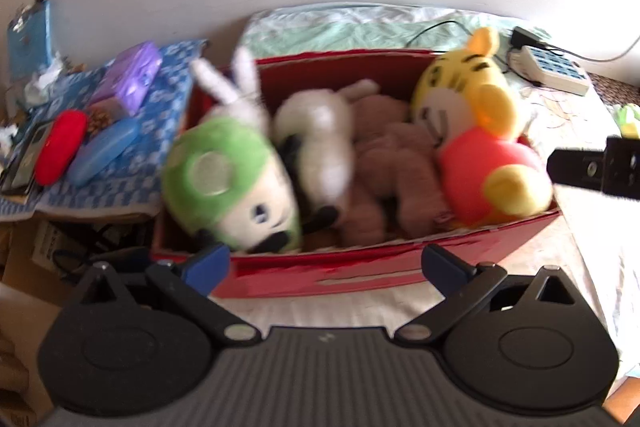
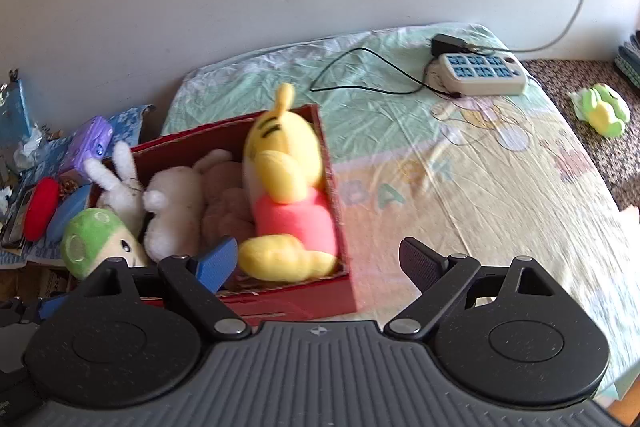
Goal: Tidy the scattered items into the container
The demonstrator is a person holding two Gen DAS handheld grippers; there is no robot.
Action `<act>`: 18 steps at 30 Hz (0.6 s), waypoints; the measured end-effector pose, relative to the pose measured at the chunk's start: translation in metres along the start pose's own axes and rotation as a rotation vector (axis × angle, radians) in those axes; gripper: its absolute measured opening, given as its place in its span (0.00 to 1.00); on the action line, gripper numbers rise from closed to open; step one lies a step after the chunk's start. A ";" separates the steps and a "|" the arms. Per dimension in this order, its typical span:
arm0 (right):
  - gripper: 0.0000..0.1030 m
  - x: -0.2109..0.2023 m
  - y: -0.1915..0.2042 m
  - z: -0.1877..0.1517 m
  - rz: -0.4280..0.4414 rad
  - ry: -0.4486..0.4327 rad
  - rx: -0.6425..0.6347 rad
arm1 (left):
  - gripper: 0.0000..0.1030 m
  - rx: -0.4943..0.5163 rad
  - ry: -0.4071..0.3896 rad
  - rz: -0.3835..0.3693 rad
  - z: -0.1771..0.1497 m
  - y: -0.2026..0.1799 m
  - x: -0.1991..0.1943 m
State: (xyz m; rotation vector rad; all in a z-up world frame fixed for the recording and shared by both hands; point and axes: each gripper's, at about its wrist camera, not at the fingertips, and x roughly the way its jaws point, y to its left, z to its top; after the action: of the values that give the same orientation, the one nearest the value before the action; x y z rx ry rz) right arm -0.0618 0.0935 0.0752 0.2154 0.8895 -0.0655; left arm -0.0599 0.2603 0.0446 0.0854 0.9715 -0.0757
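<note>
Your left gripper (image 1: 326, 263) and right gripper (image 2: 316, 259) both stand wide apart, holding nothing. The red box (image 2: 332, 167) sits on the bed sheet (image 2: 480, 195), whose print reads "BABY". A yellow tiger toy (image 2: 284, 187) lies inside at its right end.

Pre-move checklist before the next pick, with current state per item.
1. Left gripper open, nothing held: ok.
2. Right gripper open, nothing held: ok.
3. Yellow tiger plush inside the red box: ok.
4. Green mushroom plush fully inside the box: cannot tell, it leans at the left end.
5. All items collected: not ok, a green toy lies on the patterned spread, far right.
6. Path clear of the power strip and its cable: ok.
</note>
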 end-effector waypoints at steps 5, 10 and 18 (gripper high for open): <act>0.88 -0.003 -0.033 -0.002 -0.079 -0.025 0.023 | 0.99 0.043 -0.026 -0.010 0.006 -0.034 -0.002; 0.88 -0.002 -0.065 -0.002 -0.111 -0.001 0.049 | 0.99 0.062 -0.014 -0.014 0.010 -0.062 0.000; 0.88 0.003 -0.094 0.000 -0.111 0.021 0.063 | 0.99 0.092 -0.002 -0.011 0.013 -0.095 0.005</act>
State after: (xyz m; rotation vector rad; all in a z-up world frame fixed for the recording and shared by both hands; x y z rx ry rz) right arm -0.0740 0.0022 0.0579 0.2259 0.9204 -0.1953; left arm -0.0561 0.1641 0.0440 0.1647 0.9669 -0.1302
